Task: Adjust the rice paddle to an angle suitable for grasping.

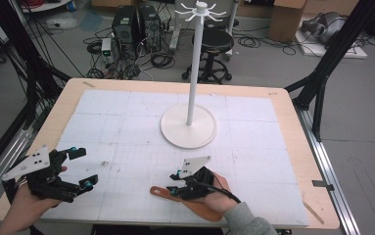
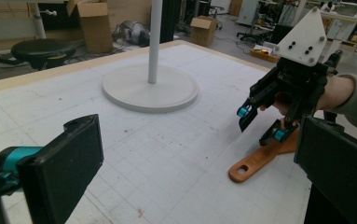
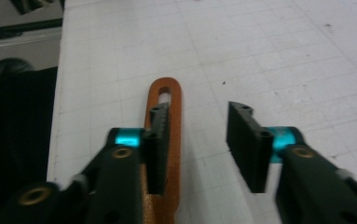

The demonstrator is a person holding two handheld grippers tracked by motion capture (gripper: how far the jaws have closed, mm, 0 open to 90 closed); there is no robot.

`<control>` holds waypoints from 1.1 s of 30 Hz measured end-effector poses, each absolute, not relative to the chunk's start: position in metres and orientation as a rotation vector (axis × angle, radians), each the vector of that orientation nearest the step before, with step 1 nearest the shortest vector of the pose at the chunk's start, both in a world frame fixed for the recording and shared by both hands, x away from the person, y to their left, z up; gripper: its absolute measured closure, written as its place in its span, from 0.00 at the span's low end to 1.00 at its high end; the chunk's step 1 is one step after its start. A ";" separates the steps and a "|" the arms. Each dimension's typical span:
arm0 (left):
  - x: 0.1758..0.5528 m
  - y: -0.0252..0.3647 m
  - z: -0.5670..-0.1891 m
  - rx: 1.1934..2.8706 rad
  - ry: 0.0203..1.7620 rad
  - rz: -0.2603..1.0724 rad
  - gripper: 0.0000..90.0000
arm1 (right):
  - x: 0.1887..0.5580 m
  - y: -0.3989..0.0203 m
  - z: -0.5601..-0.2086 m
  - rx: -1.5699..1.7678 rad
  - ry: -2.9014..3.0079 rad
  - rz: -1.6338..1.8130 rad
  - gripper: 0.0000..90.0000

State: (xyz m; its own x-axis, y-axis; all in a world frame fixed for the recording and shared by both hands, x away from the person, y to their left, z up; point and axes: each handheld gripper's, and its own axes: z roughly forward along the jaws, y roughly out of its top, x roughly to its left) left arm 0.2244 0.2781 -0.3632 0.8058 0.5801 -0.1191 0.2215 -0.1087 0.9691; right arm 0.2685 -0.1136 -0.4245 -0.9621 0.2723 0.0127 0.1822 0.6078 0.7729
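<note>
Right hand-held gripper (image 3: 197, 140) open over wooden spatula handle (image 3: 167, 121) near desk (image 1: 292, 147) front edge, handle under one jaw, not between; closing now risks pushing it away; left hand-held gripper (image 1: 83, 169) open

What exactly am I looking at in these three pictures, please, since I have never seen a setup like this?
A person sits at a table covered with a white gridded sheet and holds a hand tool with two black jaws in each hand. One picture looks down from above; the other two come from small cameras riding on each tool. The left gripper is open and holds nothing. The right gripper is open too, its jaws apart just above the handle of an orange-brown wooden board that lies flat on the sheet; one jaw is over the handle, not pinching it. Farther back stands a white rack: a round base, a tall pole and hooks on top.
</note>
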 end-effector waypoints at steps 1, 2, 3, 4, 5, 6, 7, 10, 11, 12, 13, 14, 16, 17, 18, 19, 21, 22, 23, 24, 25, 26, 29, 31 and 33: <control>0.225 0.278 -0.363 1.687 0.633 0.340 0.02 | 0.267 -0.114 -0.424 0.394 2.710 1.297 0.54; 0.225 0.277 -0.363 1.686 0.635 0.340 0.02 | 0.265 -0.114 -0.423 0.395 2.703 1.305 0.50; 0.225 0.277 -0.364 1.687 0.635 0.340 0.02 | 0.264 -0.115 -0.422 0.403 2.701 1.311 0.48; 0.225 0.277 -0.364 1.687 0.636 0.340 0.02 | 0.263 -0.115 -0.421 0.405 2.703 1.315 0.46; 0.225 0.277 -0.364 1.688 0.635 0.340 0.02 | 0.263 -0.115 -0.420 0.396 2.709 1.316 0.45; 0.225 0.277 -0.364 1.688 0.634 0.340 0.02 | 0.262 -0.115 -0.420 0.392 2.718 1.318 0.44; 0.225 0.277 -0.364 1.688 0.634 0.340 0.02 | 0.260 -0.115 -0.420 0.387 2.723 1.311 0.40; 0.225 0.277 -0.363 1.688 0.633 0.340 0.02 | 0.256 -0.114 -0.420 0.344 2.736 1.305 0.36; 0.225 0.277 -0.363 1.688 0.633 0.340 0.02 | 0.254 -0.113 -0.419 0.324 2.732 1.304 0.34; 0.225 0.277 -0.363 1.689 0.633 0.340 0.02 | 0.253 -0.113 -0.419 0.327 2.728 1.303 0.29; 0.225 0.277 -0.364 1.689 0.633 0.340 0.02 | 0.252 -0.113 -0.418 0.320 2.723 1.300 0.25; 0.225 0.277 -0.364 1.688 0.633 0.339 0.02 | 0.251 -0.112 -0.418 0.328 2.719 1.298 0.19; 0.225 0.278 -0.364 1.687 0.636 0.337 0.02 | 0.250 -0.111 -0.417 0.342 2.717 1.287 0.13; 0.226 0.278 -0.364 1.687 0.638 0.338 0.02 | 0.249 -0.111 -0.417 0.351 2.715 1.280 0.10; 0.226 0.278 -0.365 1.689 0.637 0.338 0.02 | 0.249 -0.111 -0.418 0.362 2.714 1.272 0.08; 0.226 0.279 -0.365 1.690 0.637 0.337 0.02 | 0.249 -0.111 -0.419 0.384 2.719 1.266 0.00; 0.226 0.278 -0.365 1.687 0.641 0.337 0.02 | 0.250 -0.112 -0.419 0.417 2.723 1.249 0.00; 0.226 0.278 -0.365 1.688 0.639 0.337 0.02 | 0.251 -0.113 -0.419 0.418 2.722 1.246 0.00; 0.226 0.278 -0.365 1.686 0.641 0.334 0.02 | 0.251 -0.113 -0.419 0.420 2.722 1.248 0.00; 0.226 0.278 -0.365 1.688 0.640 0.334 0.02 | 0.251 -0.113 -0.419 0.424 2.719 1.241 0.00; 0.226 0.278 -0.365 1.690 0.640 0.334 0.02 | 0.252 -0.112 -0.419 0.423 2.714 1.234 0.00; 0.226 0.278 -0.365 1.690 0.639 0.334 0.02 | 0.252 -0.112 -0.419 0.423 2.716 1.222 0.00; 0.226 0.278 -0.365 1.691 0.639 0.333 0.02 | 0.251 -0.108 -0.421 0.423 2.734 1.168 0.00; 0.226 0.278 -0.366 1.691 0.640 0.332 0.02 | 0.250 -0.104 -0.423 0.415 2.751 1.124 0.00; 0.227 0.278 -0.366 1.693 0.644 0.333 0.02 | 0.250 -0.101 -0.426 0.406 2.772 1.084 0.00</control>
State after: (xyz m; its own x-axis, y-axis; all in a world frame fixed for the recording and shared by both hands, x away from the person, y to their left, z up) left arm 0.2266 0.2781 -0.3658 0.8037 0.5815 -0.1262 0.2330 -0.1123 0.9660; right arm 0.2495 -0.1012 -0.4257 -0.9542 0.2978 -0.0292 0.1991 0.7045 0.6812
